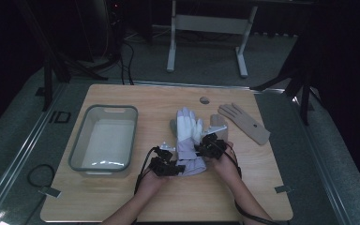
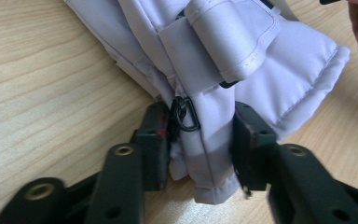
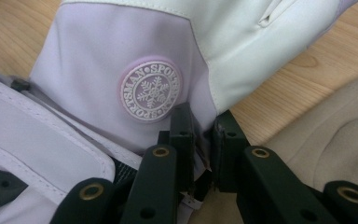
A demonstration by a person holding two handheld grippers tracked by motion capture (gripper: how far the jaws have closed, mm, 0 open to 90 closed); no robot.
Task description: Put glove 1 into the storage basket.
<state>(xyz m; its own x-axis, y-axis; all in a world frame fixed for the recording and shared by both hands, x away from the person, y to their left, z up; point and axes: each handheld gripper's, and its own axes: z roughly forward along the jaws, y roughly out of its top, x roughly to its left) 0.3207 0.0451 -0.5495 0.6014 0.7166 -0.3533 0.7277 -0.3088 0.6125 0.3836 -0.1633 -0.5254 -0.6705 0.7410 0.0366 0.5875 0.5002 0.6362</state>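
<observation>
While both grippers' fingers pinch the ski glove (image 1: 188,140) at its cuff, it lies on the counter (image 1: 168,206), the bin (image 1: 104,140) left of it empty.

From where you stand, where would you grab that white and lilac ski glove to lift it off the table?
By the cuff end of the ski glove, coming from the person's side. It lies flat with fingers pointing away, so the padded cuff offers a thick, bunched edge. The left gripper already straddles that cuff hem; the right gripper pinches the side edge near the round badge.
</observation>
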